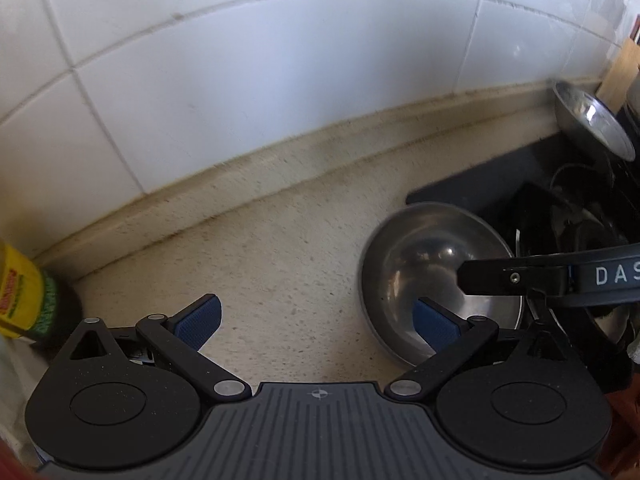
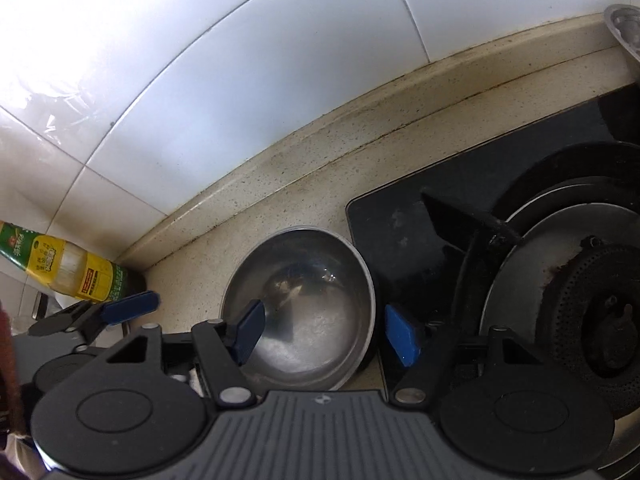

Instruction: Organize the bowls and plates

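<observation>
Our right claw (image 2: 324, 334) gapes wide over the bowl (image 2: 304, 304) on the desk (image 2: 208, 280), gripping nothing; our left claw (image 1: 316, 322) is wide open too, empty.

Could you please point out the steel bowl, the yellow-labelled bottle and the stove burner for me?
steel bowl (image 2: 304, 300), right wrist view, inner bottom.
yellow-labelled bottle (image 2: 68, 270), right wrist view, on its label.
stove burner (image 2: 592, 304), right wrist view, dark burner head.
</observation>
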The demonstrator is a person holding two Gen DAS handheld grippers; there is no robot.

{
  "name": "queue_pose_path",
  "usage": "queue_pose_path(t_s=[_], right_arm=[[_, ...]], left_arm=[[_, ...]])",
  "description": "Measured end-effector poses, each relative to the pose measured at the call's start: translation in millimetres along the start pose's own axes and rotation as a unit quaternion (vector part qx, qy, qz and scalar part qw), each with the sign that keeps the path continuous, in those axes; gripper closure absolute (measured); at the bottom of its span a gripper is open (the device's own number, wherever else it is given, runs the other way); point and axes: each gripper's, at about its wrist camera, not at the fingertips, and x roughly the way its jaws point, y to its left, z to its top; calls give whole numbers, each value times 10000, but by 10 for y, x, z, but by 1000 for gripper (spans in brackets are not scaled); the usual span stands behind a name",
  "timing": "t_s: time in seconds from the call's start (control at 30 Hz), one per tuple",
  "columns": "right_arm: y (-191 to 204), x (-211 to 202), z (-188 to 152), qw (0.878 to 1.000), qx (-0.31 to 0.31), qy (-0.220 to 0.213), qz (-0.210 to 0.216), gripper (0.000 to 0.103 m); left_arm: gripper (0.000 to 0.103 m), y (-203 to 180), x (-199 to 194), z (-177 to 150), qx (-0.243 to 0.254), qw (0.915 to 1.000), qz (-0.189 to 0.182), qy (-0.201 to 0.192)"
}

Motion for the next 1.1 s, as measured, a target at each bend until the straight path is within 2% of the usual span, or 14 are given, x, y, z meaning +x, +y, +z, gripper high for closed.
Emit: queue_pose_path(t_s=[0.2,0.37,0.43,0.5,0.57,0.67,0.7,0.8,0.9,1.0,1.07,1.1], right_arm=[[-2,23,24,9999,107,33,116,39],[14,52,23,9998,19,47,203,39],[19,66,39,9997,29,74,236,38],[32,66,42,9996,58,88,256,38],[29,52,53,9993,120,85,348,38],[2,98,61,9956,397,272,800,39],[5,127,55,9954,430,323,795,39],[8,197,32,9967,381,358,622,39],[14,212,18,9965,368,413,632,39],[22,230,-12,9964,352,428,644,49],[2,240,-17,9959,424,431,676,65],[-19,252,-20,9956,462,445,686,69]], left_arm=[[0,-59,174,53,333,9992,-59,217],[3,-66,287,87,383,9985,-168,355],[7,-63,342,89,337,9982,-243,440],[21,-53,390,78,261,9973,-401,558],[23,-46,407,69,210,9961,-582,623],[21,-55,387,67,215,9961,-651,551],[21,-55,383,72,215,9966,-595,520],[22,-28,348,72,155,9960,-759,444],[22,-8,326,48,185,9956,-834,382],[21,11,378,35,228,9955,-801,457],[21,33,392,26,219,9960,-701,504],[21,60,385,26,193,9960,-706,505]])
